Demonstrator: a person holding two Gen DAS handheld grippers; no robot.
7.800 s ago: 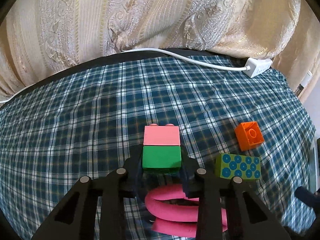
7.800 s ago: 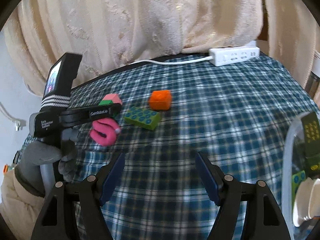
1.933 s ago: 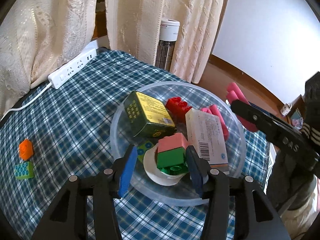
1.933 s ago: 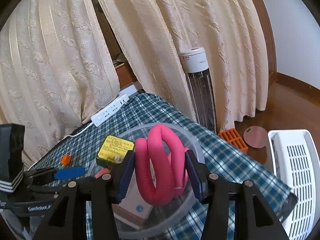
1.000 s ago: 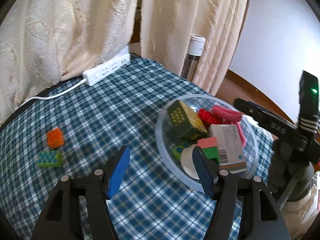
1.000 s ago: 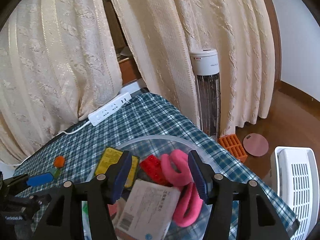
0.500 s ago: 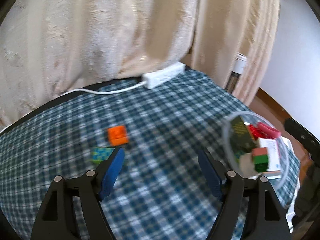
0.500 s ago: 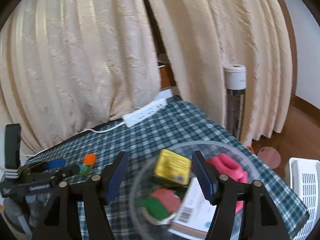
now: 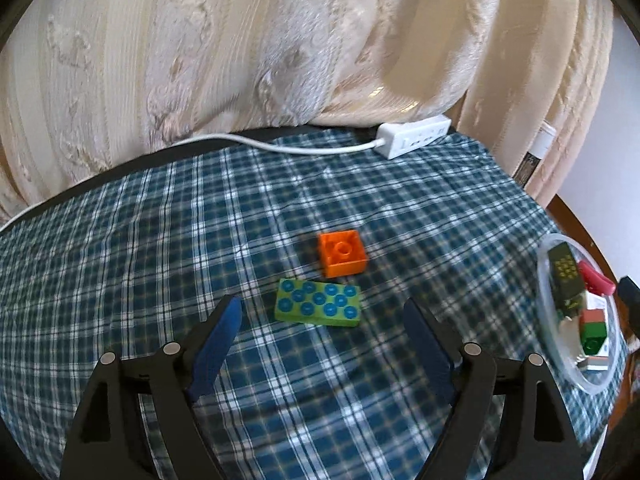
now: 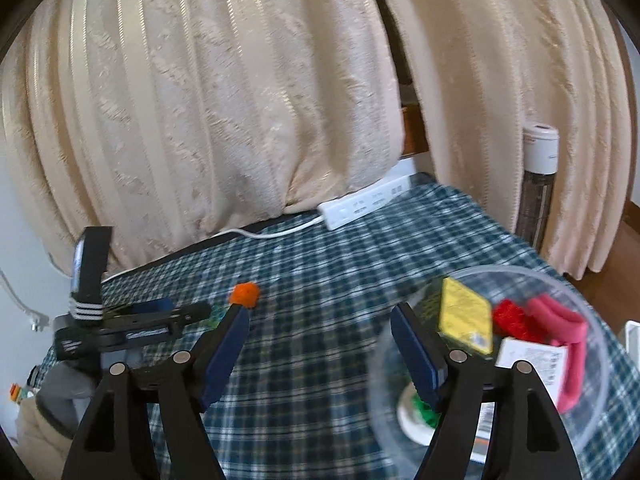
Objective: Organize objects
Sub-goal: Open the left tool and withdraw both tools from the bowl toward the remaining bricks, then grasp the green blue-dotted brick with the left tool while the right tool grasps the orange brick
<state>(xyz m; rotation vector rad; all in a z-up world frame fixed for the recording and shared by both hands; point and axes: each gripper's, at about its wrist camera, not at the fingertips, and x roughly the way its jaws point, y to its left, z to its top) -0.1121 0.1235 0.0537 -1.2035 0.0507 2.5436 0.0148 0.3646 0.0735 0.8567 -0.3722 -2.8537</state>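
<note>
plaid cloth (image 9: 160, 248); clear bowl (image 10: 600, 400) holds pink loop (image 10: 568, 336).

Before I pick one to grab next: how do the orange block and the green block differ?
The orange block is small and square, with one round ring on its upturned face; the green block is a longer, flatter rectangle with many blue rings. The orange one lies farther from the left gripper, the green one just ahead of its open jaws. Both lie loose on the plaid cloth, outside the bowl.

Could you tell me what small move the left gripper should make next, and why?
Probably ease the left gripper forward and down over the green block. It is open and empty, the block lies flat just ahead between its fingers, beside the orange block, and both are still outside the bowl.
</note>
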